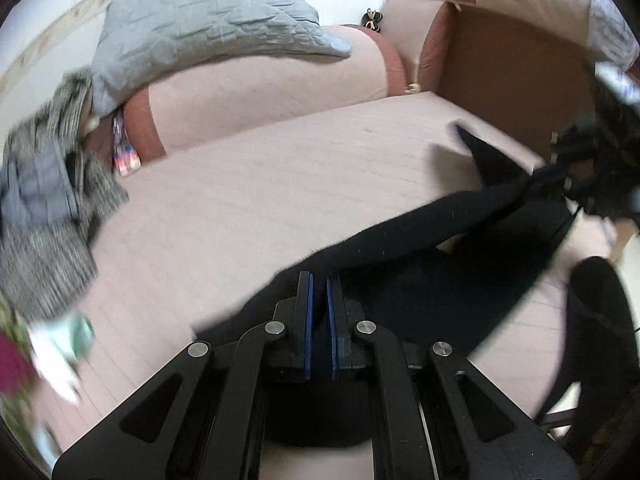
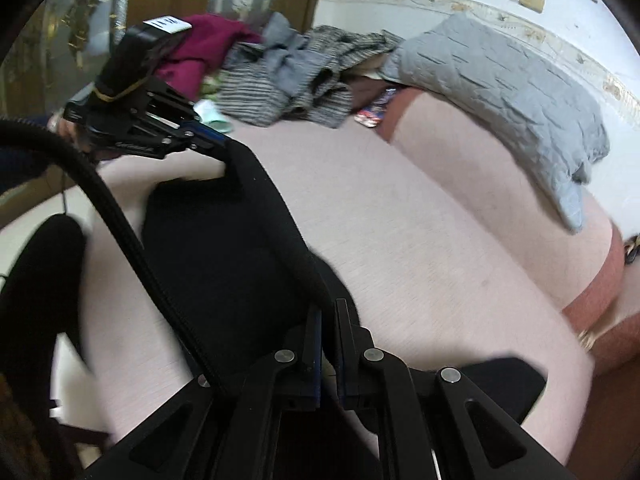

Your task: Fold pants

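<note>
The black pants (image 1: 420, 240) hang stretched between my two grippers above the pink sofa seat (image 1: 260, 184). My left gripper (image 1: 319, 280) is shut on one end of the pants' edge. My right gripper (image 1: 560, 172) shows at the right, shut on the other end, and a pointed flap sticks up beside it. In the right wrist view my right gripper (image 2: 329, 308) is shut on the pants (image 2: 224, 248), and the left gripper (image 2: 220, 138) grips the far end of the taut edge. Part of the pants droops onto the seat (image 2: 400, 220).
A grey quilted blanket (image 1: 208, 20) lies on the sofa back. A pile of striped and grey clothes (image 1: 52, 200) sits at the seat's left end, with a maroon garment (image 2: 204, 48) behind it. A brown armrest (image 1: 500, 64) bounds the right end. A black cable (image 2: 120, 216) crosses the right wrist view.
</note>
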`<state>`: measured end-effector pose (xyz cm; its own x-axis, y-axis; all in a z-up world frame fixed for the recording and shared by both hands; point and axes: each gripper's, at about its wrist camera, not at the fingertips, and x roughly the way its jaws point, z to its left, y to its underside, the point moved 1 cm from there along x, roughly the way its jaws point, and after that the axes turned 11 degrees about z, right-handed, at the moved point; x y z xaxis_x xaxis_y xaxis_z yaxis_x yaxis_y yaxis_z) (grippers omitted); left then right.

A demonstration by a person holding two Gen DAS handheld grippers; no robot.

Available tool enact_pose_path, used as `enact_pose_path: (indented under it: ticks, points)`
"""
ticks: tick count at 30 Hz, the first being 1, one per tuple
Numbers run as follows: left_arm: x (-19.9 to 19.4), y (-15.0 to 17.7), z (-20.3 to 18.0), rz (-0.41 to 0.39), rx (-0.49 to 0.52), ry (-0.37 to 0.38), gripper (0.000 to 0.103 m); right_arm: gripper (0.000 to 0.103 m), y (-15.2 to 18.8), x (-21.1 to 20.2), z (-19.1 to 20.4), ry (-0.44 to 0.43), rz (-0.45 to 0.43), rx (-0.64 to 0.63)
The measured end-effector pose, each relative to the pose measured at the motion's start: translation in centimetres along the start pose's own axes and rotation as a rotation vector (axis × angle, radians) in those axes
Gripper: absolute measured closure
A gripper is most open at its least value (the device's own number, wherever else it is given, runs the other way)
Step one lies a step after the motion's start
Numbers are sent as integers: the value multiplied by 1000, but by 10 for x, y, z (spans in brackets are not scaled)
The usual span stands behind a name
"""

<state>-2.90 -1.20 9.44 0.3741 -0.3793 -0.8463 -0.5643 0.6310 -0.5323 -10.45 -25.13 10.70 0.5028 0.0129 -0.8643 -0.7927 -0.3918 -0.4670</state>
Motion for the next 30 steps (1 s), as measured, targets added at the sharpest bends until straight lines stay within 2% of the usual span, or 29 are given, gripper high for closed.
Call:
enact_pose_path:
  ticks: [3,6,9,11,13,15,17,18,19,20,21,23,27,30]
  points:
    - [7,36,-13,41,-59,16,98,98,30,8,31,-58,36,33]
    - [23,64,-12,82,-179,44,98,98,49,32,50,-137,96,100]
    - [20,81,-10,82,-284,100,98,98,59,56,69,-177,173,123]
    - [10,84,-8,63,-329,142,93,97,61,66,74,-180,210,134]
    - [-1,84,-6,52,-341,142,93,97,59,65,73,-174,197,151]
    - [-12,88,-3,40,-350,99,92,95,56,59,68,-188,200,177]
    - [-22,92,4,29,-380,87,90,89,54,48,60,-233,162,224]
    - [-25,93,10,25,-412,87,80,87,53,42,56,-261,134,254]
    - [-23,95,24,19,-446,90,70,79,51,35,47,-305,88,304]
    - [-25,97,32,5,-491,94,50,69,50,30,41,-334,59,342]
    - [-26,99,42,-19,-544,96,41,65,48,28,35,-356,30,379]
    - [-26,100,58,-58,-625,108,41,63,42,27,20,-373,-20,451]
    - [-7,86,68,-62,-705,147,41,63,32,45,-1,-312,-19,574]
    - [11,81,63,-32,-707,110,42,63,31,67,-30,-375,-30,717]
